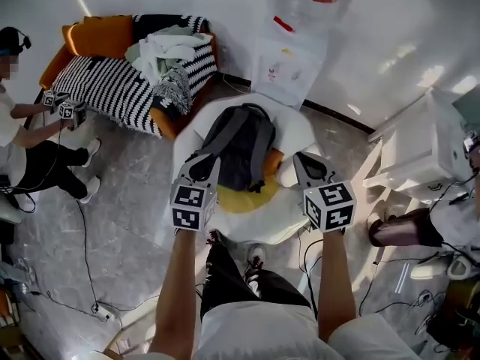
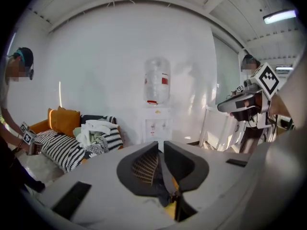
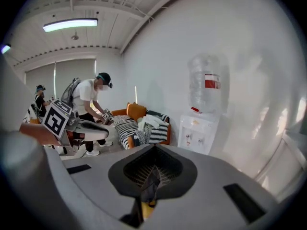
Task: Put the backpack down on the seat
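1. Pale stone floor [image 1: 127, 223] surrounds a white seat [image 1: 300, 133] at frame centre; a striped sofa [image 1: 112, 85] sits upper left.
2. Dark backpack [image 1: 241, 145] is over the seat's yellow cushion [image 1: 240, 199].
3. Left gripper [image 1: 201, 163] and right gripper [image 1: 306, 162] each pinch tight on a backpack strap.

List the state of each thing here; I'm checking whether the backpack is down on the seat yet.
backpack: held by its straps over the white chair; resting or lifted, cannot tell.
left gripper: shut on the backpack's strap.
right gripper: shut on the backpack's strap.
yellow cushion: on the chair's seat, partly under the backpack.
ceiling light: on.
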Motion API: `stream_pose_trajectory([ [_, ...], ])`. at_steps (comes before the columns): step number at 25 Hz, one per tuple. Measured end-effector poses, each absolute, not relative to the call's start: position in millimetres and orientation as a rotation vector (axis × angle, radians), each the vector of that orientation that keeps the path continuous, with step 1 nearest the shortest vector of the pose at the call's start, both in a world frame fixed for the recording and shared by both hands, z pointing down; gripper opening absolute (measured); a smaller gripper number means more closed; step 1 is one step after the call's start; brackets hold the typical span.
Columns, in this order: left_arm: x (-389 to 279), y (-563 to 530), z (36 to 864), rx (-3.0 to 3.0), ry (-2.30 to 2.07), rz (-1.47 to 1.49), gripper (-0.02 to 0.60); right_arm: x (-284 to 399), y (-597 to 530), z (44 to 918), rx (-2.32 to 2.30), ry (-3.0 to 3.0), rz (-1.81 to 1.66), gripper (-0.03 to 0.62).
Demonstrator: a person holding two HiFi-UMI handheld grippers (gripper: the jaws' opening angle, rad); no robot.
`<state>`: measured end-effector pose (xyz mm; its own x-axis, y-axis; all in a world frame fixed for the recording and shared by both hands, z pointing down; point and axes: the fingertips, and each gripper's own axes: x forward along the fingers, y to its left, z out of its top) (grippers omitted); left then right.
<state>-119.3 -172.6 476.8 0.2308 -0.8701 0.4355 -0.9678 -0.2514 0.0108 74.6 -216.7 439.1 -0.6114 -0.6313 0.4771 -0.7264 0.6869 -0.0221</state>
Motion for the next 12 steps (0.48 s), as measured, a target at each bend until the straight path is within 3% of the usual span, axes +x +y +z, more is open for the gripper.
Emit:
stream_pose_trajectory([
  [7, -107.9, -149.5, 428.8, 2.248, -1.800, 0.471, 0.045, 90.5, -197.2, 392.5, 1.070, -2.531, 0.242, 0.003],
  [12, -104.2, -131.9, 405.7, 2.243, -1.848, 0.468, 0.008, 97.0, -182.2, 361.8, 1.056, -2.579, 0.191, 0.003],
])
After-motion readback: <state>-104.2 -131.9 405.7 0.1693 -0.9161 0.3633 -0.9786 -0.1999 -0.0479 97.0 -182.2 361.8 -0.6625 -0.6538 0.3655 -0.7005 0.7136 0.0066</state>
